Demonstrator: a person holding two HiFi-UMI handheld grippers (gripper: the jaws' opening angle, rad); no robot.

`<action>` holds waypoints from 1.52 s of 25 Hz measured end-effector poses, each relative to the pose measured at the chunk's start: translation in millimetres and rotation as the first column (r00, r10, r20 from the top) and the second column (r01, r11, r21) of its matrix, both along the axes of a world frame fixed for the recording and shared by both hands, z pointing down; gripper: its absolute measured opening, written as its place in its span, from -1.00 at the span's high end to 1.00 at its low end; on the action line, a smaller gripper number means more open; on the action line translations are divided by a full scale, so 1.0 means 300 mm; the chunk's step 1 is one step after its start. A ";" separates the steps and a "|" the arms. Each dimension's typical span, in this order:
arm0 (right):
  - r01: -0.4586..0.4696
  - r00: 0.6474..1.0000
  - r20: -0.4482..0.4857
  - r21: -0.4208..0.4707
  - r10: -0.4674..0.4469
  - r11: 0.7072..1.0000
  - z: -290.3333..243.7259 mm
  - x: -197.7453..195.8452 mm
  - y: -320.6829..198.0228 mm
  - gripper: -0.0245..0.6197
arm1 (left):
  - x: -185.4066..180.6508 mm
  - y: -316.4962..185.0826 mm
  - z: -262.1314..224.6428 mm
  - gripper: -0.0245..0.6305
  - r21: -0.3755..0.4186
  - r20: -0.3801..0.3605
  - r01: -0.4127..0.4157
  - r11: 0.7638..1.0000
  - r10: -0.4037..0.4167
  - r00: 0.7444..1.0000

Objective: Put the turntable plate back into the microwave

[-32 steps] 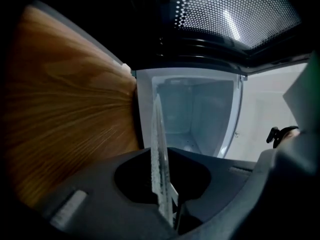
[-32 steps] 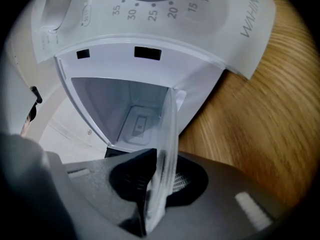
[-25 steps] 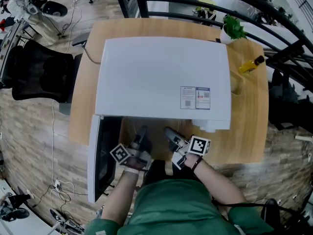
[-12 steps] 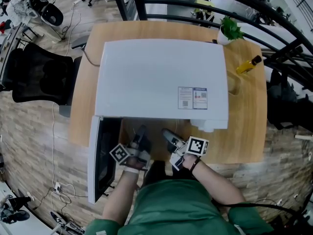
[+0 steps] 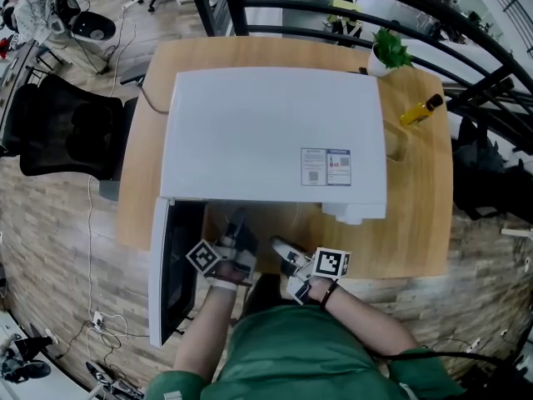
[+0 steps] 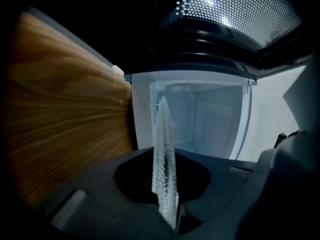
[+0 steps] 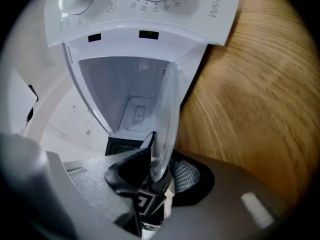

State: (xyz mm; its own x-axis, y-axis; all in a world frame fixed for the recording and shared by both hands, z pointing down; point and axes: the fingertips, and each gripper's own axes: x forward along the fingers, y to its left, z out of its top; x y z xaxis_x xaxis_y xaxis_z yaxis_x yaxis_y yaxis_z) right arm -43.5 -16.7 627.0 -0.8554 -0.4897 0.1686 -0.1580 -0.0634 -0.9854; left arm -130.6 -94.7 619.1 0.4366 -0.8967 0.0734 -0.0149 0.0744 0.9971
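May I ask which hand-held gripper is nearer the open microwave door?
Left. The left hand-held gripper is just beside the door; the right hand-held gripper, jaws just opened around the turntable plate, is farther across.

White microwave [image 5: 275, 140] sits on wooden table [image 5: 420, 215], door [image 5: 175, 273] open.

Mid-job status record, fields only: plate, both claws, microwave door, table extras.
microwave: white, on wooden table
door: swung open at left
turntable plate: clear glass, held before the open cavity
left claw: shut on the plate's rim
right claw: jaws have just been opening; rim between them, ungripped
extras: yellow bottle, potted plant at right
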 end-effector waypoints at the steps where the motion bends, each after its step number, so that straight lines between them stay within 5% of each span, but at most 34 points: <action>1: -0.005 1.000 -0.007 -0.003 0.005 1.000 0.005 0.001 -0.003 0.57 | 0.000 -0.003 0.000 0.82 -0.001 0.000 0.005 1.000 -0.005 1.000; 5: -0.037 0.998 -0.044 -0.052 0.035 0.998 0.038 0.021 -0.013 0.75 | 0.001 -0.018 0.003 0.81 0.001 0.023 0.004 1.000 -0.004 1.000; 13: -0.076 0.997 0.008 -0.053 0.076 0.996 0.028 0.020 -0.042 0.76 | 0.022 -0.017 0.027 0.77 0.000 0.077 -0.057 0.998 0.057 0.995; 16: -0.097 0.995 0.003 -0.065 0.098 0.993 0.036 0.033 -0.057 0.76 | 0.052 -0.006 0.019 0.51 0.004 0.081 -0.104 0.995 0.103 0.991; 22: -0.119 0.993 -0.009 -0.064 0.119 0.991 0.046 0.059 -0.087 0.77 | 0.074 0.039 -0.007 0.46 -0.004 0.071 -0.133 0.991 0.133 0.989; 28: -0.128 0.992 -0.010 -0.040 0.127 0.991 0.043 0.073 -0.112 0.77 | 0.015 0.087 0.002 0.46 -0.031 0.122 -0.109 0.994 0.112 0.986; 38: -0.177 0.984 0.011 -0.041 0.178 0.983 0.035 0.104 -0.165 0.77 | 0.050 0.144 0.017 0.65 -0.057 0.092 -0.137 0.989 0.142 0.986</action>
